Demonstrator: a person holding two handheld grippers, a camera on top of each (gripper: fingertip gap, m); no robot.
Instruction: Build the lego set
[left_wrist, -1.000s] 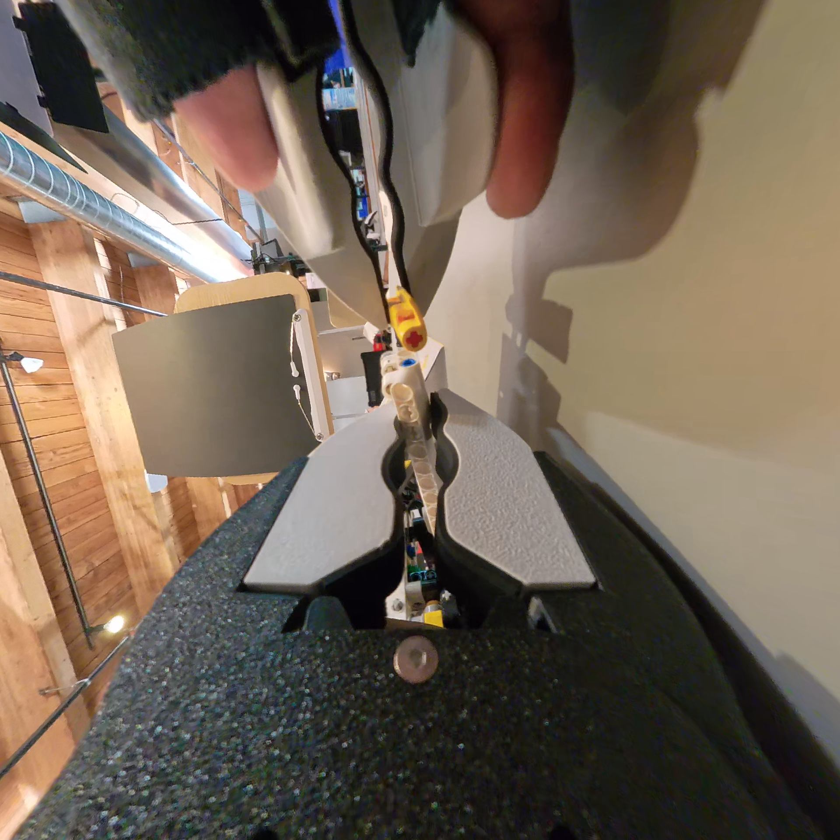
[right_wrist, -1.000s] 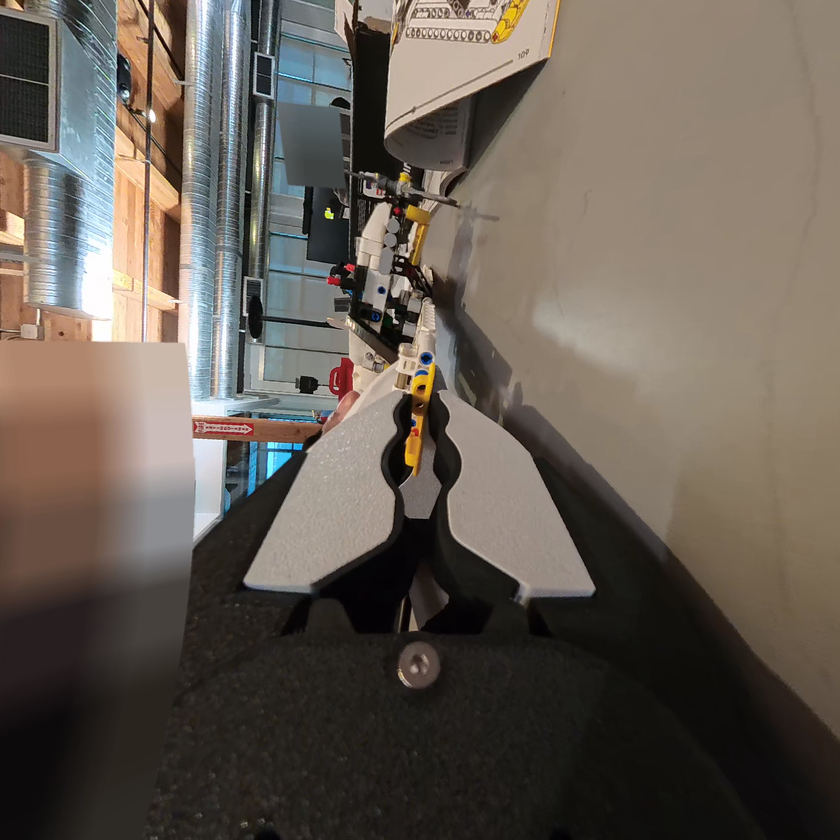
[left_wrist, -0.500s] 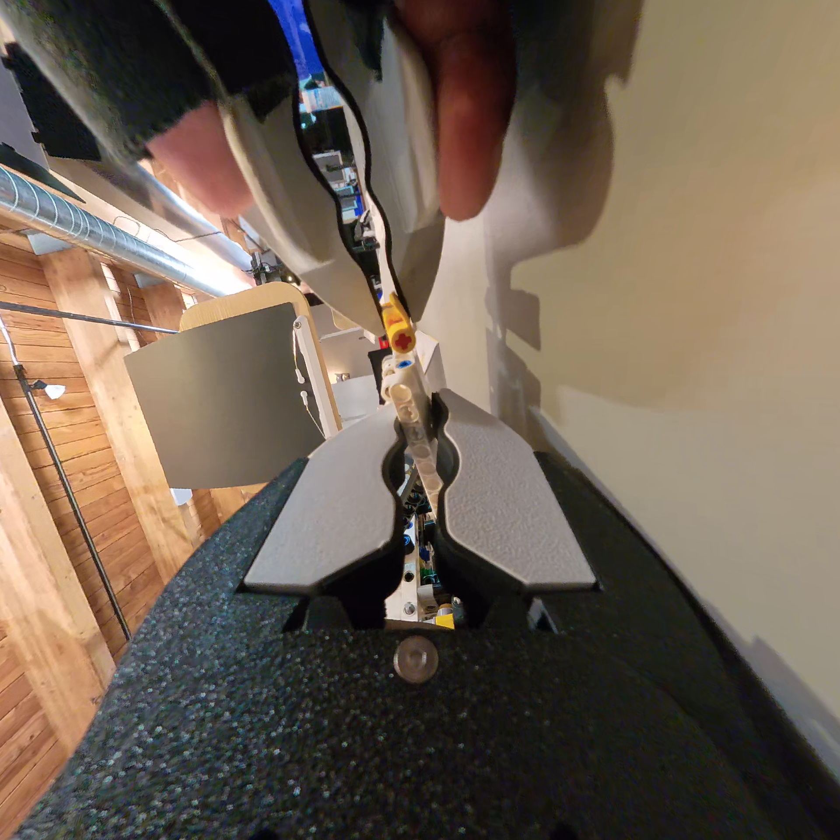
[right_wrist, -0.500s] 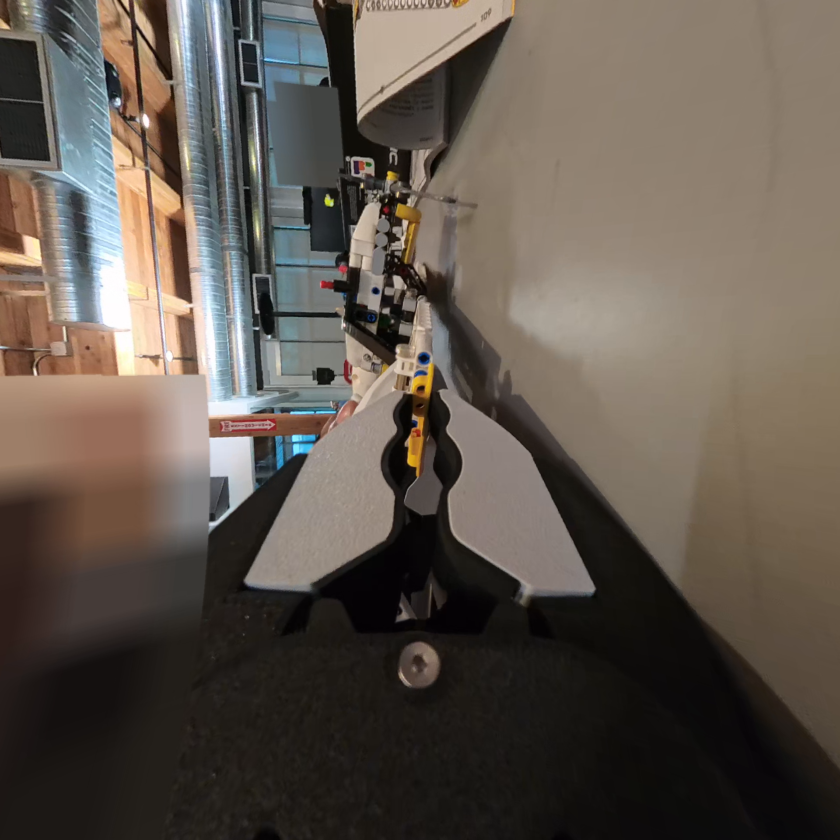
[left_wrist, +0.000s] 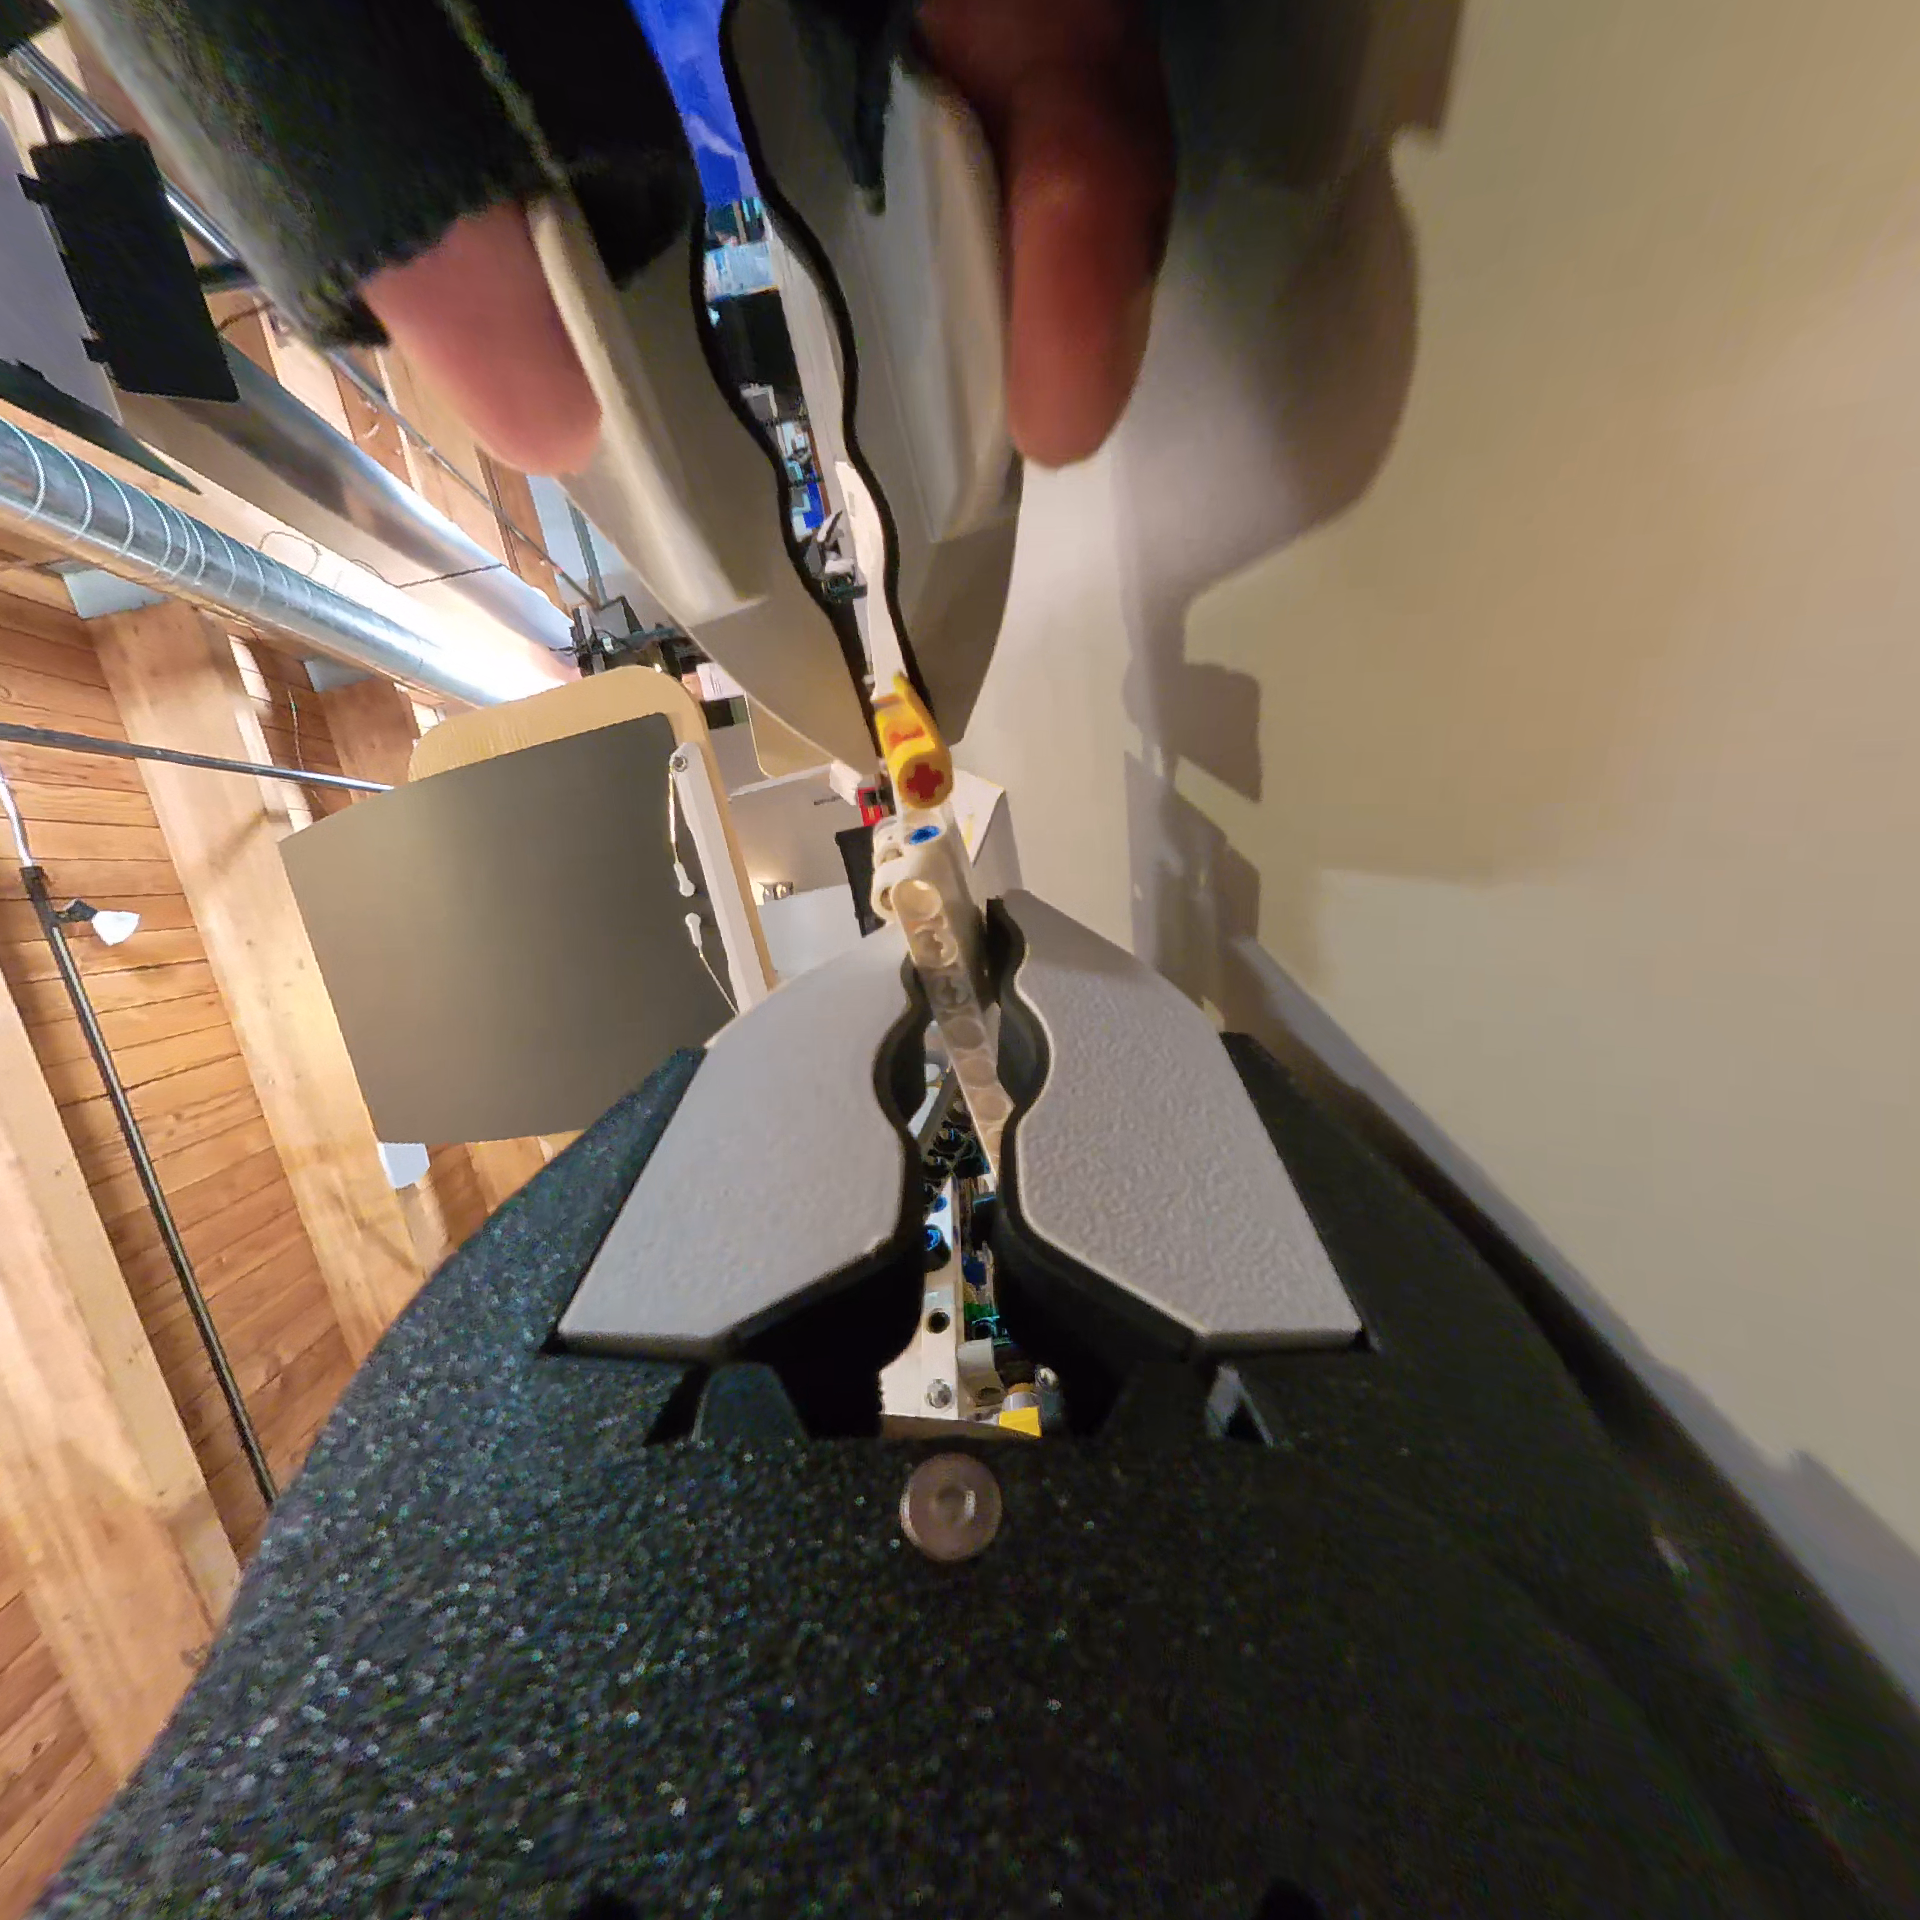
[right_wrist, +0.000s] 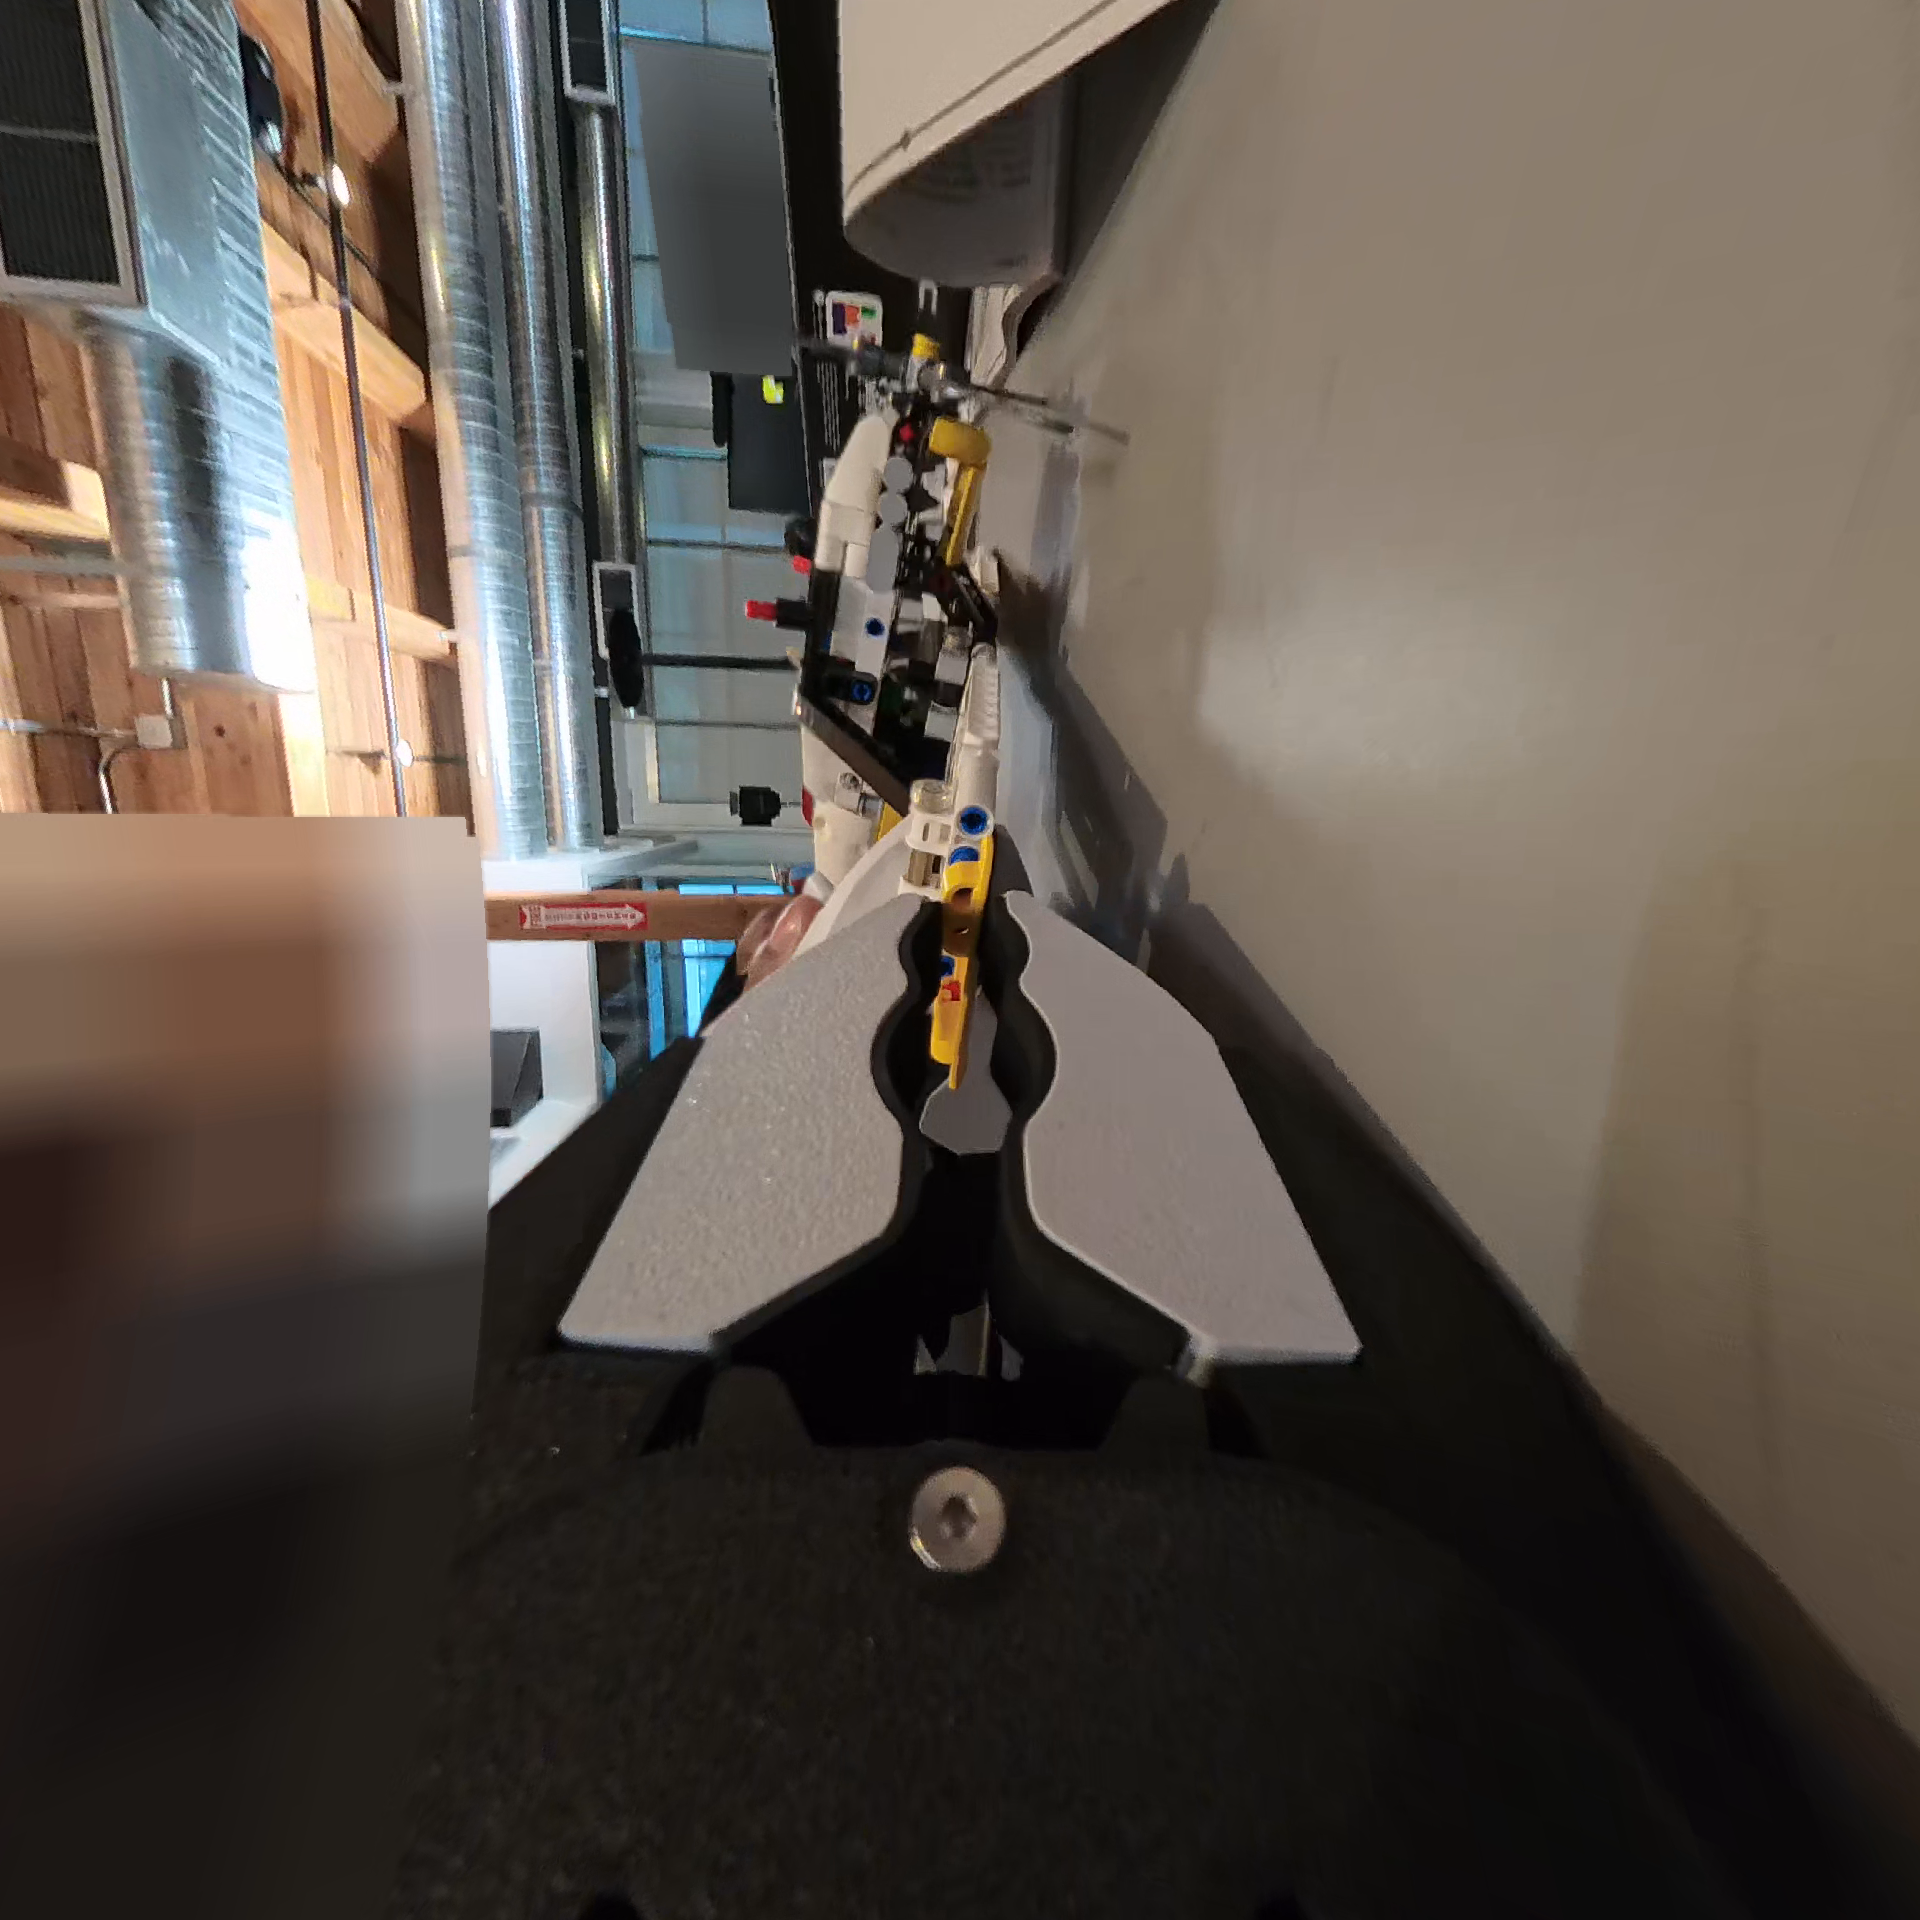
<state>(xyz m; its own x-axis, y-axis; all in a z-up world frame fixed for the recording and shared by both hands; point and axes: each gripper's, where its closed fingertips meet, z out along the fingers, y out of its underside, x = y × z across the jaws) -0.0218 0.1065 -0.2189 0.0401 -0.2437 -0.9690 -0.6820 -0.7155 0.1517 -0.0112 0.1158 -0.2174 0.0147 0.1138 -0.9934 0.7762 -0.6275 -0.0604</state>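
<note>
In the left wrist view my left gripper (left_wrist: 961, 935) is shut on a cream-white holed beam (left_wrist: 951, 987) that sticks out past the fingertips and ends in a white connector with a blue pin (left_wrist: 914, 836). My right gripper (left_wrist: 883, 665) comes in from the top with a person's fingers on it, and is shut on a yellow piece with a red cross end (left_wrist: 912, 743) just at that connector. In the right wrist view my right gripper (right_wrist: 966, 914) pinches the yellow piece (right_wrist: 961, 977) between both pads, and the white connector with blue pins (right_wrist: 940, 831) sits at its tip.
A white, black and yellow brick model (right_wrist: 894, 582) stands beyond the grippers on the pale table (right_wrist: 1455, 623). An open booklet (right_wrist: 966, 125) lies farther along. A dark chair back (left_wrist: 499, 935), wooden walls and metal ducts are off to the side.
Both grips have held. The yellow piece has stayed at the white beam's end. The right wrist view has shifted, so the booklet has slid towards the frame's top edge.
</note>
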